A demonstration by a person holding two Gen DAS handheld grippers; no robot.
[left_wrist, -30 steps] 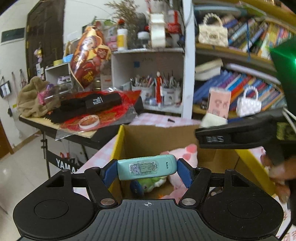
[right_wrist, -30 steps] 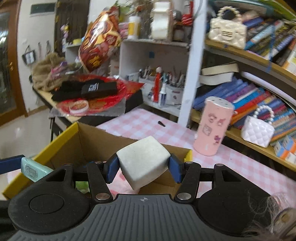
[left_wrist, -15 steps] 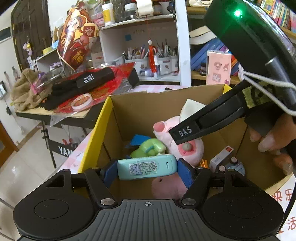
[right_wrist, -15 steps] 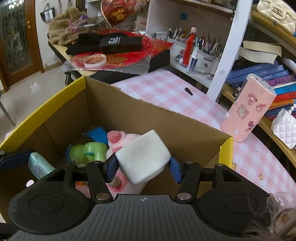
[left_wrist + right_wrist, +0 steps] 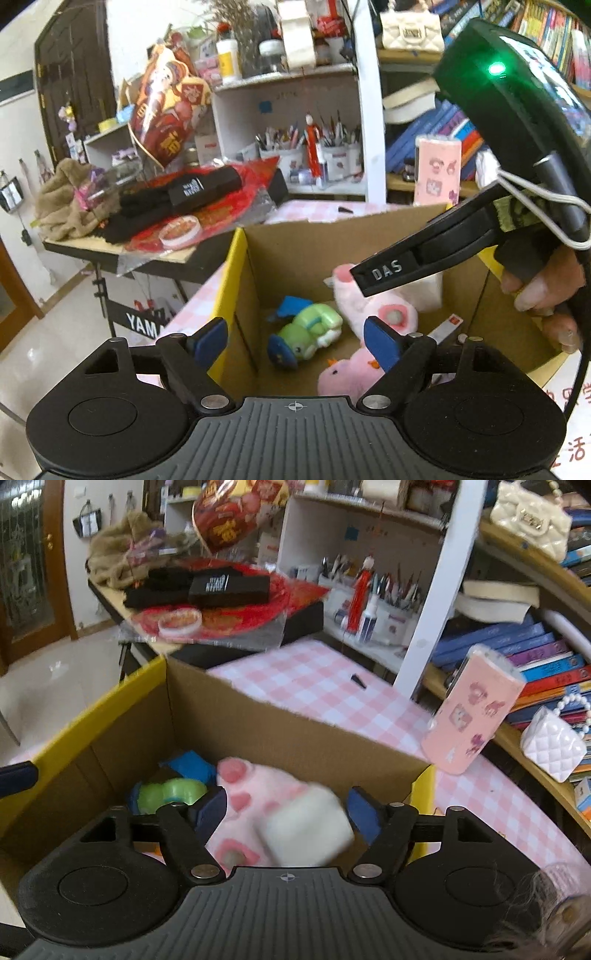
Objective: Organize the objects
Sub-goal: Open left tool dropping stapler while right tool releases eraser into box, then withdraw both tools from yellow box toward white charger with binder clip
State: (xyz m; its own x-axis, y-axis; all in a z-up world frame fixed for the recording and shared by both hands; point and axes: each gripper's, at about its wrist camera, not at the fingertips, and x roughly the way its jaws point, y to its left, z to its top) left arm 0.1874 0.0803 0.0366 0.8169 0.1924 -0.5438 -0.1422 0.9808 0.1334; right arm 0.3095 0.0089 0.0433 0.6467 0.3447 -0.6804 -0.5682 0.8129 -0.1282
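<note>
Box of cardboard sits on the pink-checked tabletop, holding a pink plush and green toy. Left claw gapes empty, jaws just widened. Right claw has just been opening; the white block lies blurred between its pads, untouched.

The cardboard box, in the centre of the right wrist view, is of matt brown corrugated paper with a smooth yellow outer face. Inside it the pink plush toy looks soft and fluffy, and the green toy beside it is glossy plastic. The white block, low in the frame, seems matt and foam-like. The tabletop carries a pink and white checked cloth. The left gripper has matt black plastic arms, blue rubbery pads and small shiny metal screws.
</note>
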